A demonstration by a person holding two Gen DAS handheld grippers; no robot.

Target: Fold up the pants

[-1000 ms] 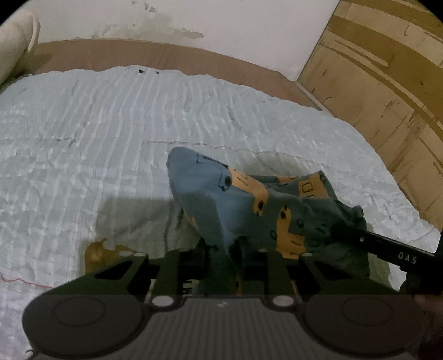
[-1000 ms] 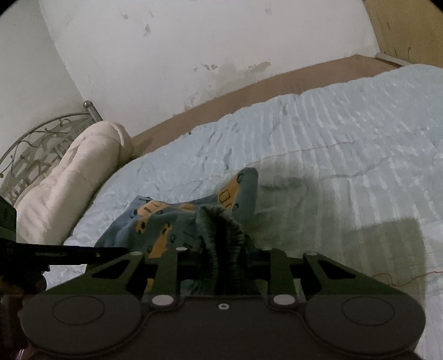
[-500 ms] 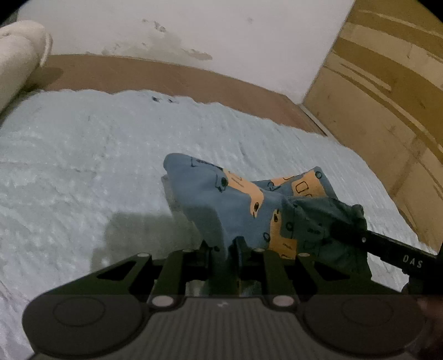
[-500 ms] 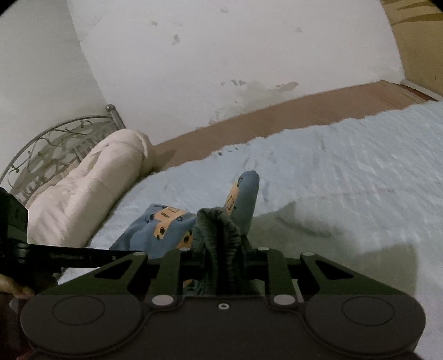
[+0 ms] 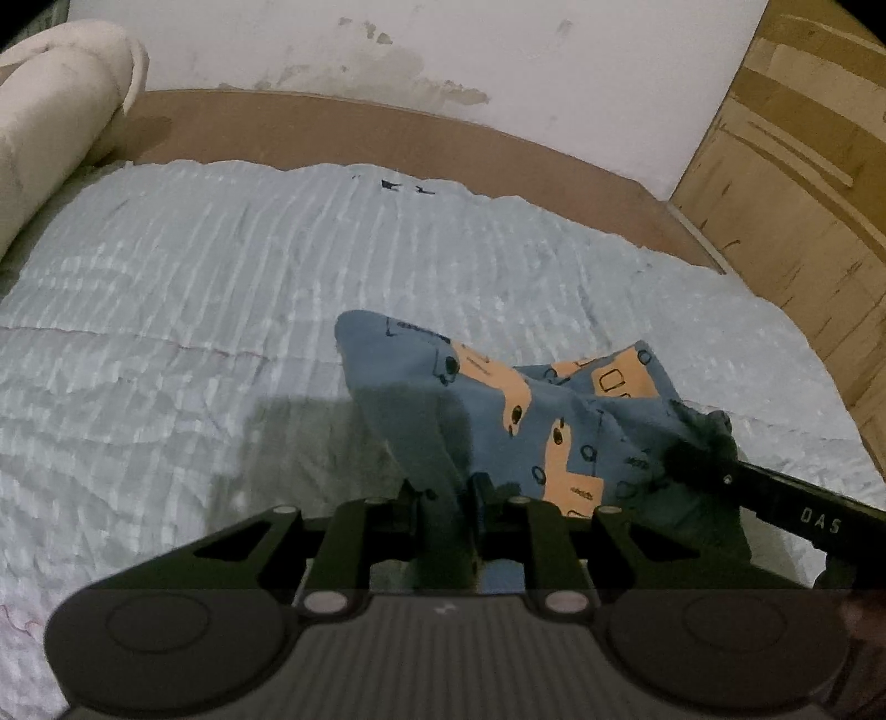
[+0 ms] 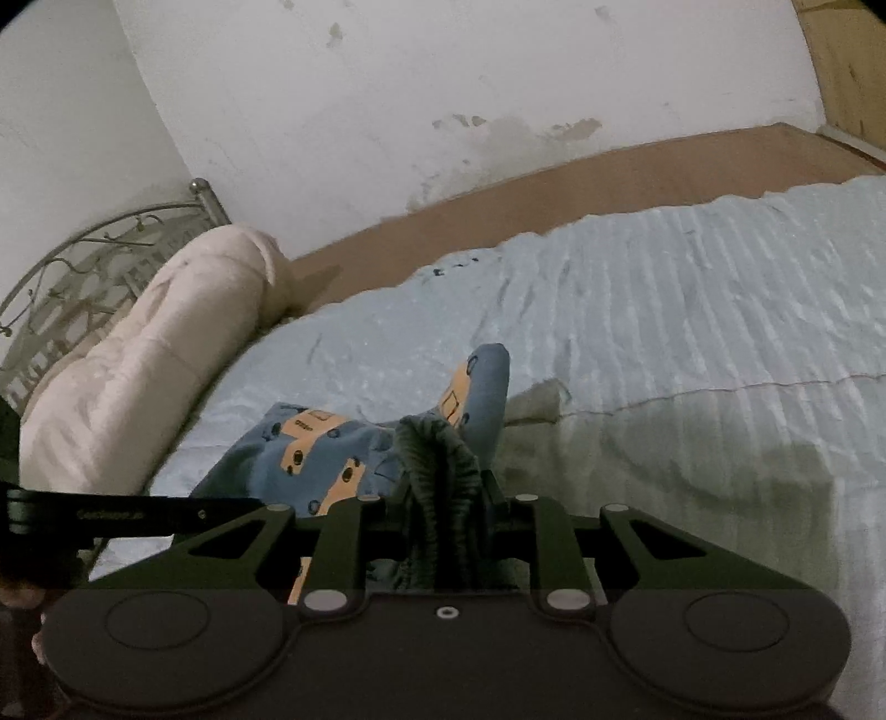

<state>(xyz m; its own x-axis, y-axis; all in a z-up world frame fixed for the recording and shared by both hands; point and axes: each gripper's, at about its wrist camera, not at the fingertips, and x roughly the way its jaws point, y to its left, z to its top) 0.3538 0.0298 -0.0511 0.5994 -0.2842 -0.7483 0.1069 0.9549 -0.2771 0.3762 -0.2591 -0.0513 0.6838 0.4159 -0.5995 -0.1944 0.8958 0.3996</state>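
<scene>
The pants (image 5: 498, 399) are small, blue with orange car prints and a dark ribbed waistband. They hang bunched between my two grippers, above the light blue bedspread (image 5: 194, 310). My left gripper (image 5: 446, 493) is shut on the blue fabric at one edge. My right gripper (image 6: 443, 487) is shut on the dark ribbed waistband (image 6: 437, 448). The right gripper also shows in the left wrist view (image 5: 698, 459), gripping the waistband at the right. The pants also show in the right wrist view (image 6: 332, 448).
A rolled cream blanket (image 6: 149, 354) lies at the head of the bed by a metal headboard (image 6: 72, 260). A brown bed edge (image 5: 387, 133) runs along the stained white wall (image 5: 387, 50). A wooden panel (image 5: 803, 166) stands at the right.
Both grippers stay shut on the pants. The views tilted up toward the wall and came back down a little; the pants hang slightly further over the bed.
</scene>
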